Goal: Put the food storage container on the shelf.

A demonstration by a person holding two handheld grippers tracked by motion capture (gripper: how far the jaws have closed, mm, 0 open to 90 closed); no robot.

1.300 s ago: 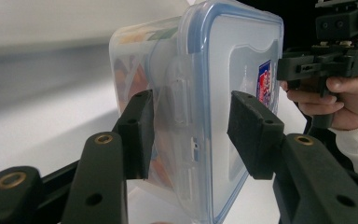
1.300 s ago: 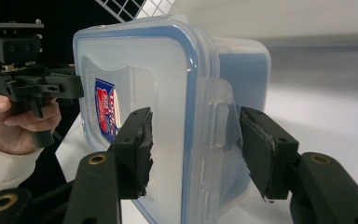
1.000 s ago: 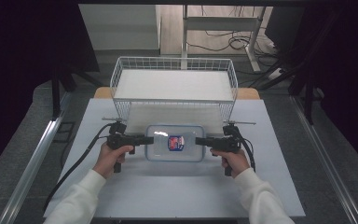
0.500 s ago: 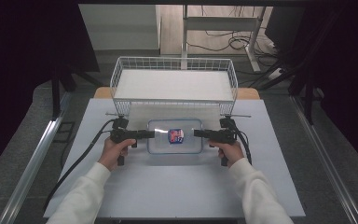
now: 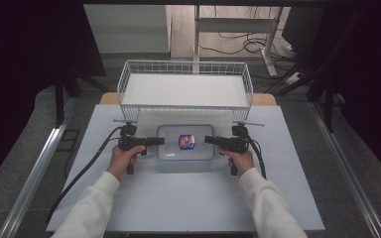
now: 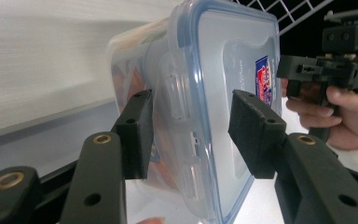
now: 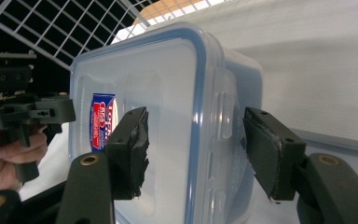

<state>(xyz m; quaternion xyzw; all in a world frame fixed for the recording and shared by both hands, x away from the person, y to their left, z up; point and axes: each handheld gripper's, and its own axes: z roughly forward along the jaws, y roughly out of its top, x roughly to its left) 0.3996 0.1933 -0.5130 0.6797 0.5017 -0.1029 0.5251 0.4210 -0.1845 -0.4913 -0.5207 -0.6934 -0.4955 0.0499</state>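
We note a dim room with dark curtains at both sides, cables on the floor beyond. The white surface (image 5: 188, 198) carries a wire basket (image 5: 186, 89) raised along its far edge. Just in front of it, mid-surface, lies the clear lidded container (image 5: 186, 143) with a red-blue label. The left hand-held gripper (image 5: 158, 141) and right hand-held gripper (image 5: 209, 140) straddle its two short ends, jaws spread around rim and latch, pads apparently not yet pressing. Step in hand: likely a two-sided grasp. Next move calls for closing both evenly before lifting, perhaps towards the basket.
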